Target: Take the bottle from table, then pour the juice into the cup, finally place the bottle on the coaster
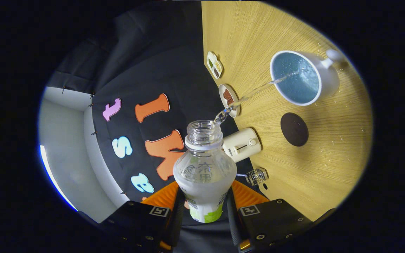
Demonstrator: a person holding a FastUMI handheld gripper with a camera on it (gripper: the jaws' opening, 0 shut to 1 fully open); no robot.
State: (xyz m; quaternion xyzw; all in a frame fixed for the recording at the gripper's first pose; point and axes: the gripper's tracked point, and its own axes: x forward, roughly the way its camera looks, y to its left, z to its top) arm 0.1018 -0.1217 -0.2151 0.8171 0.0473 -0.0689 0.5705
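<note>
Clamped between the two fingers of the gripper (205,207), the bottle (204,172) is pinched at its lower body, one finger on each side. It is uncapped and tipped toward the wooden table (329,154). A thin stream of juice (255,93) arcs from its mouth into the white cup (302,77). Near the cup lies a dark round coaster (294,129). A small white device (242,144) sits at the table's edge, close to the bottle's neck.

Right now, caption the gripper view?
Gripper shut on tilted bottle, liquid streaming into white cup; dark coaster waits.
</note>
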